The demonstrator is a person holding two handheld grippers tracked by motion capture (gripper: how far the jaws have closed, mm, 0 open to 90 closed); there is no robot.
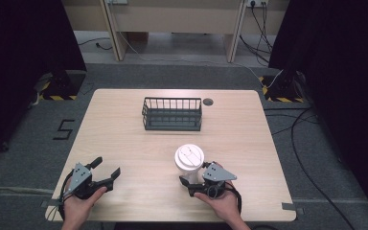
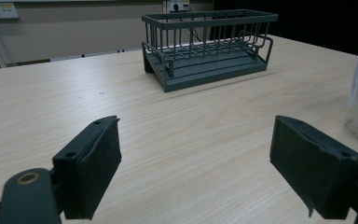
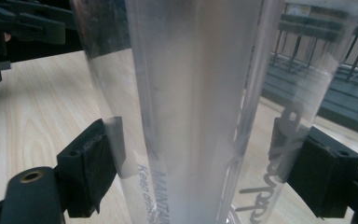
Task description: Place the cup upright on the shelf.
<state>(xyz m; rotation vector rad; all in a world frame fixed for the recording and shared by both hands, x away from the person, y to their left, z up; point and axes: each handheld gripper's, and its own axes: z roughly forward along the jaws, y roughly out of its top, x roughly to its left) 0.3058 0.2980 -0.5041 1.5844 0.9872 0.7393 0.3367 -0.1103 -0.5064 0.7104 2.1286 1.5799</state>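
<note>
Lettering on the clear cup read "Keep" and "MAINTAIN", running up its wall in the right gripper view; a larger cursive word beside it could not be made out. It stood upright on the table, long axis vertical, white lid up, near the front edge and well short of the wire basket. Around it sat the right gripper, jaws flanking the wall; contact could not be judged. Off to the left, the left gripper rested spread wide, holding nothing.
</note>
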